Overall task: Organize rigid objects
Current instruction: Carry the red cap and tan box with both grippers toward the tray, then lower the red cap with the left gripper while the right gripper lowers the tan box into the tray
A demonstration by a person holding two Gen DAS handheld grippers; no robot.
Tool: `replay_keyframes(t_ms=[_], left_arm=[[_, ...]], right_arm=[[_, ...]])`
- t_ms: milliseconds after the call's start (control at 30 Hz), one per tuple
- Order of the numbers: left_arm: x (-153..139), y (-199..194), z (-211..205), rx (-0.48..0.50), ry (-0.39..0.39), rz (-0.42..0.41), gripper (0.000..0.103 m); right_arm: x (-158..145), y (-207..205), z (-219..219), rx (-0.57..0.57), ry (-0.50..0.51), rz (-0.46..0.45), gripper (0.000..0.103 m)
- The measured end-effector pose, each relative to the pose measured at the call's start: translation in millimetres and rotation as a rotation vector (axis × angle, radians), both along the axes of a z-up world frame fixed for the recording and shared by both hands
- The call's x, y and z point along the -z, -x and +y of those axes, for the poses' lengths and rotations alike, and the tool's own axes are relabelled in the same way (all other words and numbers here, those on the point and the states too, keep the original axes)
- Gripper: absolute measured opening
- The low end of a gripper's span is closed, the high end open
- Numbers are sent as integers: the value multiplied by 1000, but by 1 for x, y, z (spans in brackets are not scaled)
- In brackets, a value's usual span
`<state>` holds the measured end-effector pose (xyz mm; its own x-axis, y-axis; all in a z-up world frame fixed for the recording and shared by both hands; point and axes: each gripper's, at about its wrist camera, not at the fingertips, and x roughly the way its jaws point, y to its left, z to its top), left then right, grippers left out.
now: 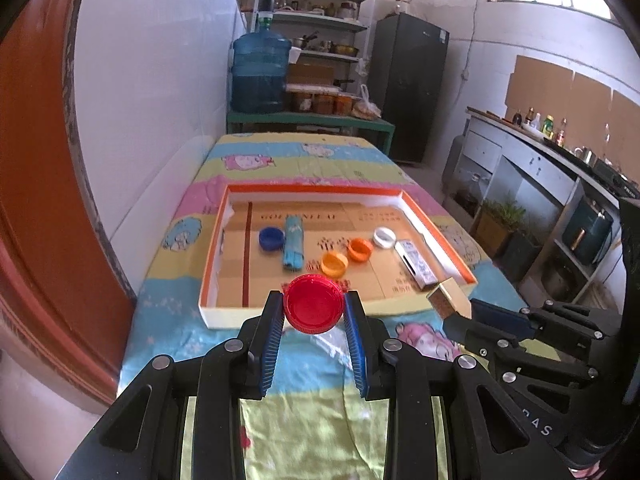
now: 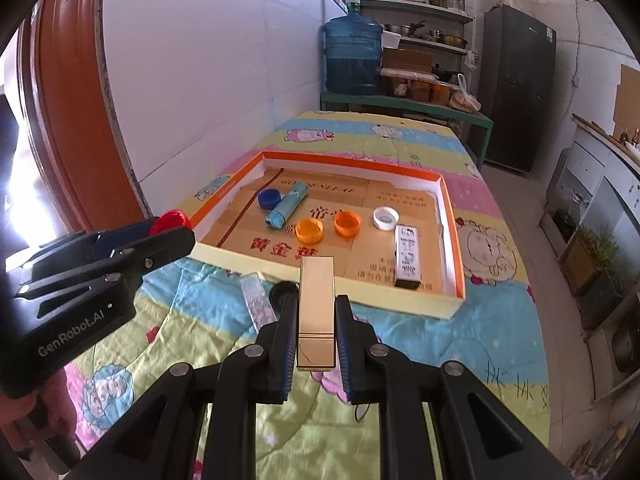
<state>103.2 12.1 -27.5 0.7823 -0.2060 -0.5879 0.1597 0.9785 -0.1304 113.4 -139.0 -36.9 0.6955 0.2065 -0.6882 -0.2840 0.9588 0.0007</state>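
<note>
My left gripper (image 1: 314,306) is shut on a red bottle cap (image 1: 315,303), held just above the near edge of the shallow cardboard tray (image 1: 208,312). My right gripper (image 2: 316,312) is shut on a gold rectangular box (image 2: 316,312), held before the tray's near wall (image 2: 400,304). In the tray lie a blue cap (image 1: 271,238), a rolled blue packet (image 1: 293,249), two orange caps (image 1: 334,264) (image 1: 359,249), a white cap (image 1: 385,237) and a small printed box (image 1: 416,266). The right gripper and its gold box (image 1: 450,298) show at the right of the left wrist view.
The tray sits on a table under a colourful cartoon cloth (image 2: 480,340). A clear small packet (image 2: 256,300) and a black cap (image 2: 282,291) lie on the cloth by the tray's near edge. A white wall (image 1: 152,100) runs along the left; shelves and a water jug (image 1: 260,72) stand behind.
</note>
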Motion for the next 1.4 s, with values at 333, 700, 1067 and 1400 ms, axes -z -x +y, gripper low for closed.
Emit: replay_keyframes(t_ms=[333, 700, 1067, 1400], left_arm=[[-7, -29, 11, -33, 16, -14, 31], [5, -64, 17, -50, 14, 14, 31], [20, -95, 19, -61, 8, 44, 31], [31, -115, 21, -78, 7, 68, 31]], right_arm=[[-2, -28, 3, -3, 3, -2, 19], [4, -61, 6, -6, 2, 21, 19], [16, -84, 10, -9, 1, 46, 19], [26, -100, 10, -9, -8, 71, 19]])
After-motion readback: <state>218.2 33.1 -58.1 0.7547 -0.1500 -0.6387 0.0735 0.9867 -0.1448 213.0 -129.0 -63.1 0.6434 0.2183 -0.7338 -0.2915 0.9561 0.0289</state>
